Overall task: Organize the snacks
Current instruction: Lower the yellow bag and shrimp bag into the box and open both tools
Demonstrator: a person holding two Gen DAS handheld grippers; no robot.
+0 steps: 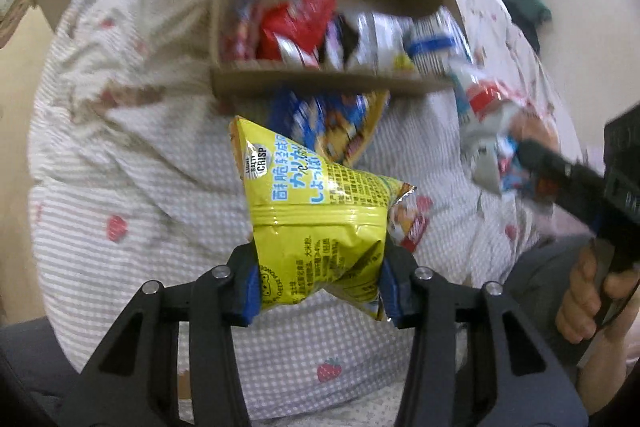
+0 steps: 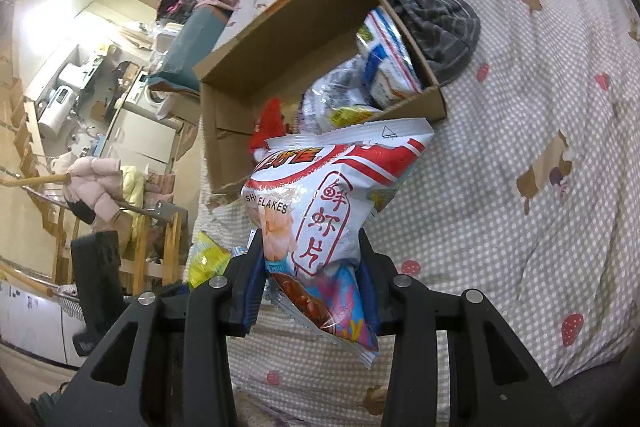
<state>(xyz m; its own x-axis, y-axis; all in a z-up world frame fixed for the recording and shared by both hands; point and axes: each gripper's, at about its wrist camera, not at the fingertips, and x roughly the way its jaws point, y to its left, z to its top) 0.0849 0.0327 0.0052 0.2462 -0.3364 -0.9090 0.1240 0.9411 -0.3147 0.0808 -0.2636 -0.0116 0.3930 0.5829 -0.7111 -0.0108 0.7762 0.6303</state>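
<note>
1. Clearly we hold two light, air-puffed packets: the yellow crisp bag (image 1: 316, 227) sits pinched at its lower half in the left gripper (image 1: 318, 283), closed on it, and the shrimp flakes bag (image 2: 320, 211) likewise in the right gripper (image 2: 310, 287).
2. Both films look slippery and crinkly, with contents we judge fragile; we favour gripping the crimped seams, gently.
3. At twelve o'clock from each bag lies the cardboard box (image 1: 320, 83), already part-filled with snacks.
4. Just beside its near wall, a blue packet (image 1: 320, 115) rests on the strawberry-print bedcover (image 1: 120, 187).
</note>
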